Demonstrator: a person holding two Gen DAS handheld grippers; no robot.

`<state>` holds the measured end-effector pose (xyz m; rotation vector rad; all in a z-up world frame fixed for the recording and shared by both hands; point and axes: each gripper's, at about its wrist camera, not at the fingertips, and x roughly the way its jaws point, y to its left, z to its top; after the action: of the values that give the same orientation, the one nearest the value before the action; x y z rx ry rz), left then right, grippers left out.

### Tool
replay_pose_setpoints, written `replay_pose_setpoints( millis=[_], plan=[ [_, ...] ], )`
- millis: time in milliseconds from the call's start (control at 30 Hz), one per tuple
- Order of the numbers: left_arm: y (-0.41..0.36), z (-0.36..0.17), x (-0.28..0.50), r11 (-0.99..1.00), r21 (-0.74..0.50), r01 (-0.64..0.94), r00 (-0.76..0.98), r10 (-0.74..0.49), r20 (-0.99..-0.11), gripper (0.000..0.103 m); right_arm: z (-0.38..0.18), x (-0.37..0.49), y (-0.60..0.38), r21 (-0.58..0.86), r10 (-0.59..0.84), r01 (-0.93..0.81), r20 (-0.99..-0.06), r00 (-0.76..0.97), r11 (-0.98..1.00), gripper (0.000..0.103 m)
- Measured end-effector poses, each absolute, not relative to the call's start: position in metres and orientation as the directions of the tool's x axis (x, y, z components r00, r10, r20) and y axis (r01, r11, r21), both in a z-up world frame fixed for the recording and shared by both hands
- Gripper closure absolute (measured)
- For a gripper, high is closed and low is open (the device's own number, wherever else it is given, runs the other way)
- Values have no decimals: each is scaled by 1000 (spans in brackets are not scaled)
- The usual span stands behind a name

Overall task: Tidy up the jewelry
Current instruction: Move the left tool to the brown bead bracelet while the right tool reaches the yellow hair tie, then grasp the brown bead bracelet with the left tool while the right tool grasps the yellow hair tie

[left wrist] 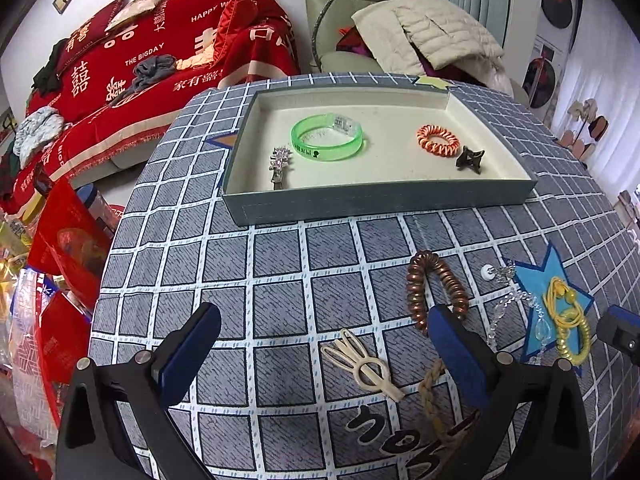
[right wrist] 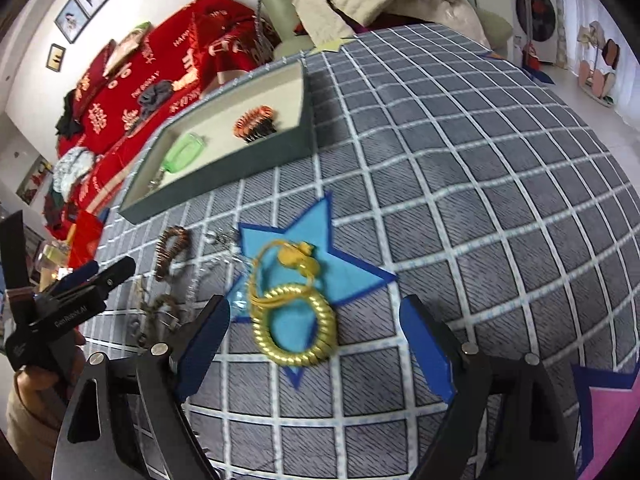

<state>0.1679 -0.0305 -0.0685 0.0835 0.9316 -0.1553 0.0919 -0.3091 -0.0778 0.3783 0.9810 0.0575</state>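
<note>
A grey tray (left wrist: 376, 202) with a cream floor holds a green bangle (left wrist: 327, 137), an orange coil tie (left wrist: 438, 140), a silver clip (left wrist: 279, 166) and a dark claw clip (left wrist: 470, 159). On the checked cloth lie a brown coil tie (left wrist: 434, 292), a cream hair clip (left wrist: 362, 362), a braided band (left wrist: 430, 390), a crystal chain (left wrist: 506, 300) and a yellow coil tie (right wrist: 294, 312). My left gripper (left wrist: 326, 330) is open above the cream clip. My right gripper (right wrist: 316, 328) is open around the yellow coil tie.
The tray also shows in the right wrist view (right wrist: 224, 184). The table edge falls off at the left toward red bags (left wrist: 68, 240). A red sofa (left wrist: 160, 64) and an armchair with a jacket (left wrist: 420, 32) stand behind the table.
</note>
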Motion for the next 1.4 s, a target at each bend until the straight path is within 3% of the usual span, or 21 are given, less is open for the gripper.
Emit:
replay_pose_setpoints(
  millis=[467, 733, 1133, 1200, 1267, 1400],
  plan=[
    [-42, -78, 188, 982, 32, 184, 555, -77, -828, 0, -78, 106, -310, 283, 172, 122, -815, 554, 951, 16],
    [-55, -83, 195, 976, 57, 210, 543, -68, -837, 0, -84, 128, -294, 192, 136, 57, -847, 514, 980, 38],
    [-73, -88, 193, 959, 116, 259, 559, -51, -827, 0, -88, 136, -267, -2, 26, -54, -860, 510, 999, 52],
    [-76, -86, 190, 953, 102, 287, 558, -79, -826, 4, -87, 135, -267, 5, 34, -59, -860, 509, 998, 57],
    [-79, -84, 188, 946, 110, 306, 566, -88, -820, 18, -87, 135, -265, 8, 41, -68, -860, 509, 998, 63],
    [-86, -83, 182, 932, 118, 342, 564, -103, -819, 31, -86, 134, -260, 11, 53, -87, -861, 505, 996, 77]
  ],
)
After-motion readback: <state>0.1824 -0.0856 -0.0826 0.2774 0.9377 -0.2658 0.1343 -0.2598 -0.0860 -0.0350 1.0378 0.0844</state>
